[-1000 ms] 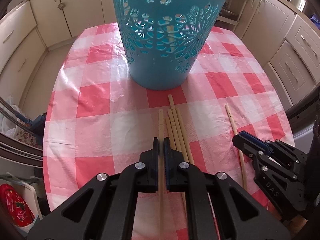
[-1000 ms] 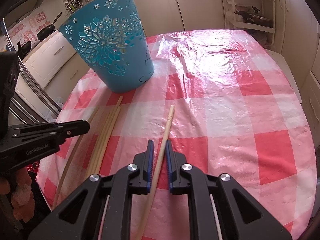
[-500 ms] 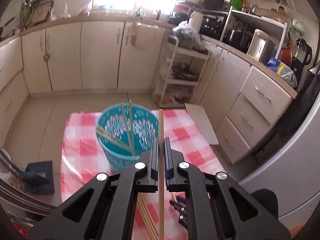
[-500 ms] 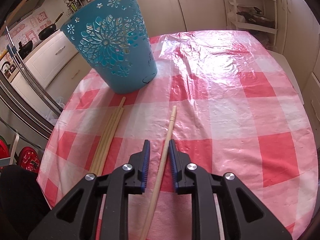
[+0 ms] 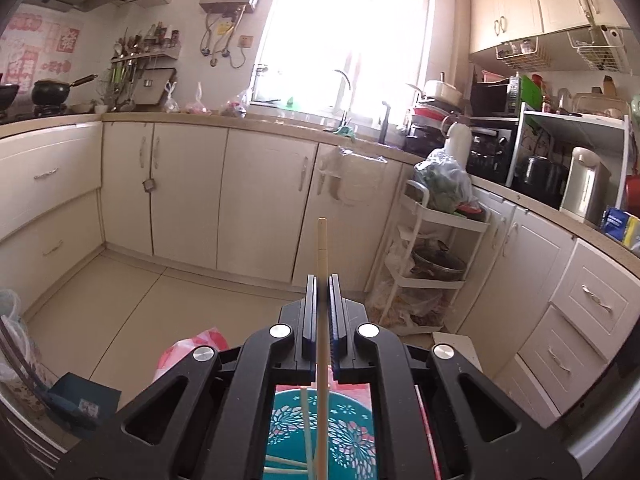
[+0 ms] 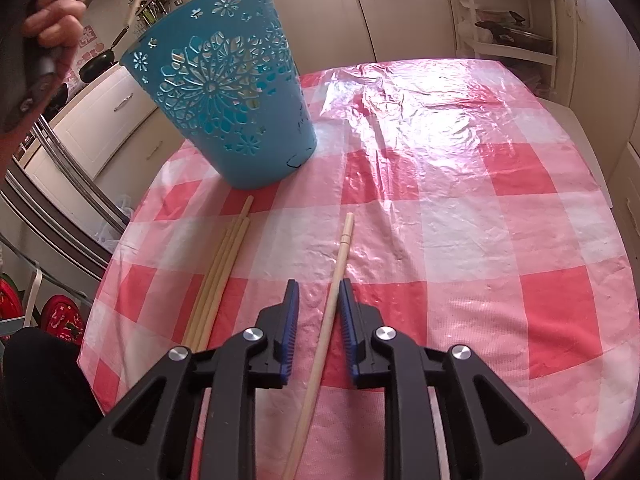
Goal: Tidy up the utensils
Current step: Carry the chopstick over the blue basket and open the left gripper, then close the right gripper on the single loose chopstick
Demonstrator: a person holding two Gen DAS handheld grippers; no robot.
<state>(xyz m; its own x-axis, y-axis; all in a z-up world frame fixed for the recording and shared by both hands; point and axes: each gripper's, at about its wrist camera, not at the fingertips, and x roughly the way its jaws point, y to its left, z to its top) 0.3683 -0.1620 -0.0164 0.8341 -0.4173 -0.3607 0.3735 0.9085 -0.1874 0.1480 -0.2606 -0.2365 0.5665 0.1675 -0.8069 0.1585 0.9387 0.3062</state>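
Observation:
My left gripper (image 5: 322,280) is shut on a pale wooden chopstick (image 5: 322,248) and holds it high in the air. Its lower end hangs over the teal cut-out basket (image 5: 348,440), where a few chopsticks (image 5: 305,420) lean inside. In the right wrist view the same basket (image 6: 228,100) stands at the back left of the pink checked tablecloth (image 6: 440,200). My right gripper (image 6: 319,292) is open low over the cloth. A single chopstick (image 6: 344,248) lies flat between its blue pads, apart from both. A bundle of several chopsticks (image 6: 222,276) lies to its left.
A person's hand (image 6: 52,20) holds the left gripper's handle above the basket at upper left. The table's left edge (image 6: 120,248) runs close beside the bundle. Cream cabinets (image 5: 260,200) and a white trolley (image 5: 440,240) stand beyond the table, and a blue box (image 5: 80,400) sits on the floor.
My left gripper lifted its chopstick off the table and rose above the basket, tilting up towards the kitchen. My right gripper's jaws widened around the chopstick lying under them.

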